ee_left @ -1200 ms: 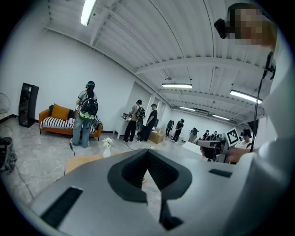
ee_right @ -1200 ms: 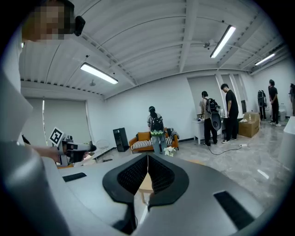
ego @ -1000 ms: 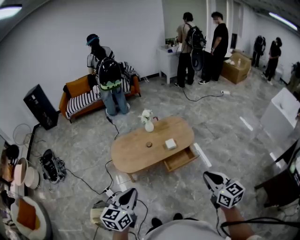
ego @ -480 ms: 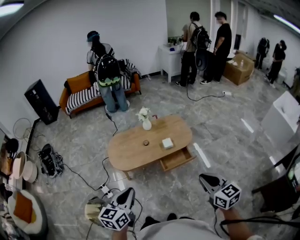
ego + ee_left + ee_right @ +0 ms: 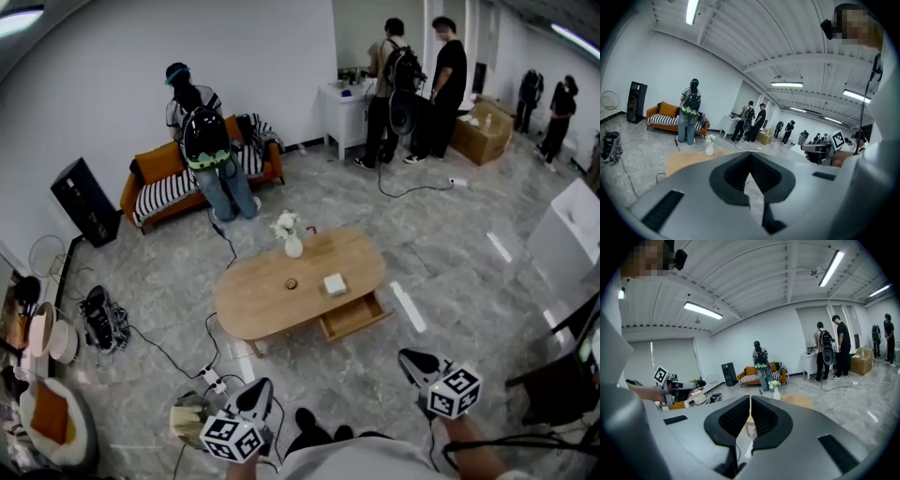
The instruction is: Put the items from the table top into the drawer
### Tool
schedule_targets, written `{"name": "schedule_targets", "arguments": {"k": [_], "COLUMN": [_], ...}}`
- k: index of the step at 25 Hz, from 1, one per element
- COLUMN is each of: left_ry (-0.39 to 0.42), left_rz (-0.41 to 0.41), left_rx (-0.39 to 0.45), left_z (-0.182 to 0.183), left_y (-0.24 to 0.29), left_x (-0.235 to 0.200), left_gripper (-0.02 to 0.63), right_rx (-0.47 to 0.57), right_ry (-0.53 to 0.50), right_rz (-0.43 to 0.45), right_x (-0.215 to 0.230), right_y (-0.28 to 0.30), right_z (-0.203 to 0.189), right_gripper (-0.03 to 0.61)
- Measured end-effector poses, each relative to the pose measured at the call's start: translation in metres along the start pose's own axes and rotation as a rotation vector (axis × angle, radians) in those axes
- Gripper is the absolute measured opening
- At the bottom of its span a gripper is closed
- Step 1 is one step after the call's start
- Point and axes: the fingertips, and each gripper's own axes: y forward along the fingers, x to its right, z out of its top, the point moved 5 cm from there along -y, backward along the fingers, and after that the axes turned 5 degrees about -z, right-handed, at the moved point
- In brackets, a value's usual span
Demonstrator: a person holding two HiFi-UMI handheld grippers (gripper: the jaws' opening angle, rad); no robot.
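Observation:
The oval wooden table (image 5: 272, 309) stands in the middle of the room, a few steps ahead of me. On it sit a white box (image 5: 335, 284), a small round brown object (image 5: 292, 283) and a white vase of flowers (image 5: 293, 246). Its drawer (image 5: 354, 317) is pulled open on the near right side. My left gripper (image 5: 260, 385) and right gripper (image 5: 410, 357) hang low in front of me, well short of the table. Both are shut with nothing between their jaws. The left gripper (image 5: 750, 154) points toward the table and vase (image 5: 709, 149); the right gripper (image 5: 750, 398) points toward the vase (image 5: 776, 394).
Cables and a power strip (image 5: 214, 380) lie on the floor between me and the table. An orange sofa (image 5: 159, 183) with a person (image 5: 206, 150) in front of it is behind the table. Two people (image 5: 422, 84) stand by a white cabinet. A black speaker (image 5: 84, 202) is left.
Both grippers have sunk a little in the head view and stay shut. The view has drifted slightly; the person by the sofa and the two at the cabinet have shifted.

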Motion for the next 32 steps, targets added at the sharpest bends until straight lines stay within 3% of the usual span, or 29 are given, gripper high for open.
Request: {"name": "schedule_targets", "arguments": {"k": [15, 25, 32], "left_ry": [0.008, 0.009, 0.069], "left_rz": [-0.050, -0.093, -0.149], "left_rx": [-0.038, -0.063, -0.100], "left_z": [0.022, 0.057, 0.081], "left_y": [0.060, 0.098, 0.125], "left_x": [-0.032, -0.089, -0.127], "left_gripper": [0.000, 0.000, 0.000], "right_rx": [-0.024, -0.023, -0.015], "right_ry": [0.036, 0.057, 0.083], "right_rz": [-0.069, -0.112, -0.169], "right_x": [0.032, 0.037, 0.036], "right_y": [0.039, 0.094, 0.129], "right_z": [0.009, 0.037, 0.049], "right_gripper": [0.035, 0.035, 0.035]}}
